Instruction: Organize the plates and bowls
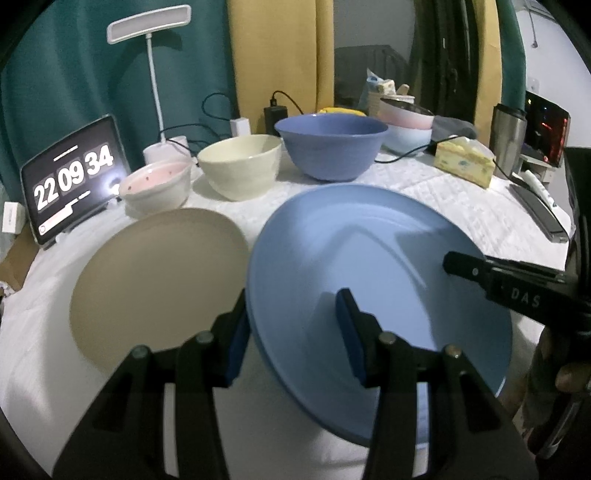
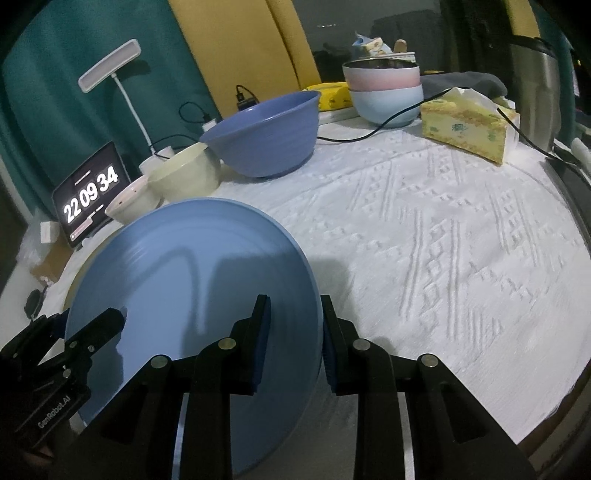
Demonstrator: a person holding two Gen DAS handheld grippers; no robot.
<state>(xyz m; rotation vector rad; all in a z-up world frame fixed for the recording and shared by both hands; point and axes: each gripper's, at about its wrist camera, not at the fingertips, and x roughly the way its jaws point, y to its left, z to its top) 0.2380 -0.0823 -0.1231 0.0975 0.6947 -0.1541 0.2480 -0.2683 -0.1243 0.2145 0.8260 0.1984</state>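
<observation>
looking across the table from the left side: a tablet point(image 1: 72, 177) is showing a clock, a white desk lamp point(image 1: 149, 26) is standing behind it, and three bowls are sitting in a row next to it, a small pink-lined bowl point(image 1: 157, 186), a cream bowl point(image 1: 240, 164) and a big blue bowl point(image 1: 330, 146). in front of those a beige plate point(image 1: 155, 284) is lying flat on the white tablecloth point(image 2: 443, 240). just right of it the blue plate point(image 1: 369, 266) is being held tilted off the cloth by both tools. the left gripper point(image 1: 293, 332) is pinching its near left rim, one pad under the edge and one on top, so the fingers are sitting narrow on the plate. the right gripper point(image 2: 293, 339) is clamping the opposite rim the same way, fingers narrow around the edge. farther right, two stacked pastel bowls point(image 2: 384, 92) and a yellow tissue box point(image 2: 465, 125) are sitting at the back.
</observation>
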